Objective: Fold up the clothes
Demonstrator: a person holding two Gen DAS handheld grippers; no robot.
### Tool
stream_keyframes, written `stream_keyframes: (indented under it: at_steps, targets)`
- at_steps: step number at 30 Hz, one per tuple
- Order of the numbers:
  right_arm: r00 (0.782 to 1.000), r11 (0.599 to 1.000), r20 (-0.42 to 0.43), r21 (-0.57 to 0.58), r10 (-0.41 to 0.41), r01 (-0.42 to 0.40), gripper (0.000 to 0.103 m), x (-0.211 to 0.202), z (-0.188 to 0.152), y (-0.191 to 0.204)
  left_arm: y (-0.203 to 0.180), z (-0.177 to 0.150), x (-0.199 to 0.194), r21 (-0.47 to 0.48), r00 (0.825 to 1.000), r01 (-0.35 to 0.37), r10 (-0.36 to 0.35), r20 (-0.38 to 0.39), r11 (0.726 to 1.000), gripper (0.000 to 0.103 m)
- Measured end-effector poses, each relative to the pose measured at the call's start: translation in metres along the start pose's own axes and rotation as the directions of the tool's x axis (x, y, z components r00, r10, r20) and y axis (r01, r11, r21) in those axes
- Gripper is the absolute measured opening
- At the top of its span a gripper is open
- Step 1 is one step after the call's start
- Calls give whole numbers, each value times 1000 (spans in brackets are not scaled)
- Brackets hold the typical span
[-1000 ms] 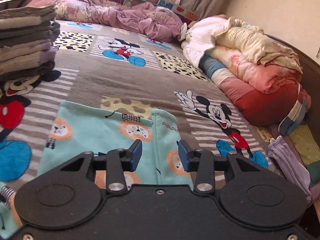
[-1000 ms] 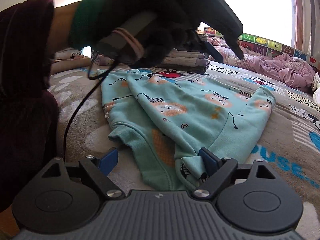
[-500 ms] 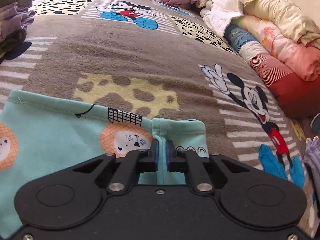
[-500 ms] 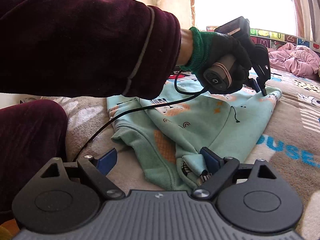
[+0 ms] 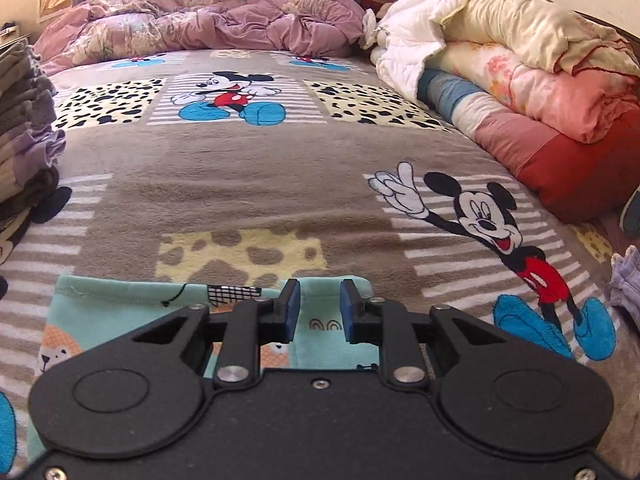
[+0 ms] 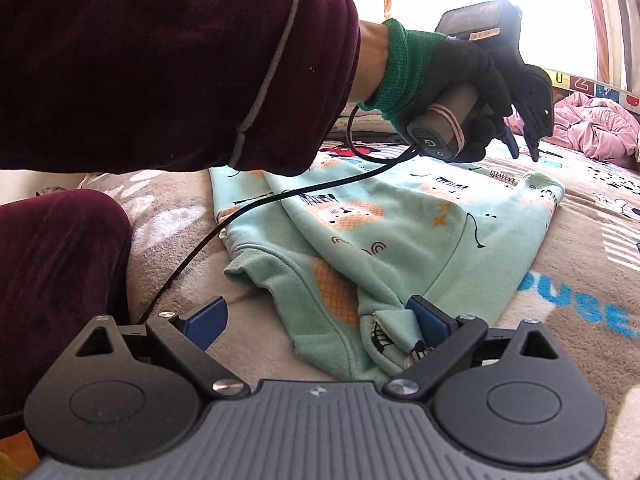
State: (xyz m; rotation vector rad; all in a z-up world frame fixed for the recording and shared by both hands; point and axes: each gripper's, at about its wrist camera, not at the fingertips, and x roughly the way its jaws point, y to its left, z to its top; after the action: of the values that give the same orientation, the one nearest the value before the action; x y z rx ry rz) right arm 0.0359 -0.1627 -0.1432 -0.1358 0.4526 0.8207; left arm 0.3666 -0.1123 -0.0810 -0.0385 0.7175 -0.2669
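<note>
Since half a second ago the teal garment [image 6: 420,232] hasn't really been shifted, but the left gripper [image 5: 319,308], which was pinched shut on the far sleeve cuff [image 5: 336,292] back then, is now seen lifted a bit off it with the jaws opening and nothing clamped between the pads; only a narrow gap is shown, with the cuff lying just beyond and below the tips. In the right wrist view that same gripper is seen hovering above the far corner of the garment, held by a gloved hand [image 6: 452,92] coming out of a dark red sleeve [image 6: 168,64]. The right gripper [image 6: 320,320] is spread close to full width with its jaws opening too; the near end of the garment is bunched just inside the right-hand pad, apparently touching it, but it isn't squeezed, since the other pad is well apart from the fabric. So the step in hand is judged to be a release after a sleeve got tucked in, and the next fold probably calls for both near and far edges to be re-gripped and one half brought over the other. The garment is laid flat on the cartoon-mouse blanket [image 5: 248,184], with a stack of folded clothes [image 5: 24,128] off to the left, rolled quilts [image 5: 532,92] along the right, and a crumpled purple duvet [image 5: 208,28] at the far end.
</note>
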Motion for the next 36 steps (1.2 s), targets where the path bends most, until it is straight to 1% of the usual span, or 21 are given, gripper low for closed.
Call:
stream_keyframes:
  at_steps: [2, 4, 5, 6, 7, 10, 12, 14, 15, 17, 20, 23, 25, 26, 28, 29, 31, 34, 35, 36]
  targets:
    - [1000, 1000, 1, -1, -1, 1, 96, 1, 0, 0, -6, -1, 19, 26, 999, -9, 10, -31, 1000, 18]
    - [1000, 1000, 0, -1, 2, -2, 97, 2, 0, -1, -7, -8, 45, 49, 995, -42, 47, -91, 998, 18]
    - [1000, 1000, 1, 3, 5, -5, 97, 2, 0, -1, -8, -13, 53, 67, 994, -54, 60, -97, 996, 18]
    - [1000, 1000, 1, 9, 10, -10, 97, 3, 0, -2, -9, -16, 55, 82, 995, -60, 66, -77, 995, 19]
    - [1000, 1000, 2, 16, 15, -15, 97, 3, 0, -3, -9, -16, 55, 76, 995, -64, 70, -75, 995, 19]
    - [1000, 999, 2, 23, 29, -29, 97, 3, 0, -6, -5, -17, 53, 54, 995, -60, 64, -79, 997, 19]
    - [1000, 1000, -1, 7, 30, -30, 100, 4, -1, -5, -5, -12, 49, 44, 994, -55, 59, -94, 998, 19]
    - [1000, 1000, -2, -10, 29, -29, 100, 4, -1, -3, -6, -4, 35, 42, 995, -47, 50, -90, 998, 20]
    - [1000, 1000, 2, -12, 27, -27, 100, 3, -2, -3, -4, -1, 24, 35, 996, -42, 45, -74, 998, 30]
    - [1000, 1000, 11, -17, 22, -22, 100, 1, -1, -2, 4, 1, -9, 4, 999, -34, 34, -5, 999, 43]
    - [999, 1000, 42, -11, 10, -9, 99, -5, 1, -1, 30, -8, -60, -64, 999, -36, 38, 38, 997, 43]
    - [996, 1000, 85, 10, -3, 2, 96, -14, 6, -2, 67, -28, -121, -169, 994, -52, 67, 82, 984, 43]
    - [993, 1000, 121, 18, -13, 11, 96, -23, 9, -2, 96, -47, -163, -256, 988, -77, 108, 110, 964, 44]
    - [991, 1000, 135, 21, -18, 15, 96, -28, 11, -3, 108, -58, -183, -304, 984, -91, 132, 117, 948, 44]
    - [988, 999, 153, 30, -33, 29, 96, -34, 12, -5, 131, -83, -218, -407, 978, -110, 171, 118, 907, 46]
    - [988, 999, 152, 30, -39, 35, 96, -35, 12, -5, 140, -97, -232, -459, 976, -117, 188, 111, 881, 47]
    - [988, 999, 147, 30, -49, 45, 96, -35, 13, -6, 157, -125, -251, -560, 974, -126, 210, 87, 819, 48]
    - [990, 998, 134, 36, -53, 48, 96, -34, 13, -6, 177, -158, -256, -668, 972, -138, 229, 49, 731, 48]
    - [991, 998, 126, 39, -54, 49, 96, -33, 13, -6, 183, -166, -254, -697, 973, -136, 228, 39, 704, 48]
    - [992, 998, 117, 40, -54, 50, 96, -31, 12, -6, 191, -174, -250, -725, 977, -119, 208, 34, 679, 48]
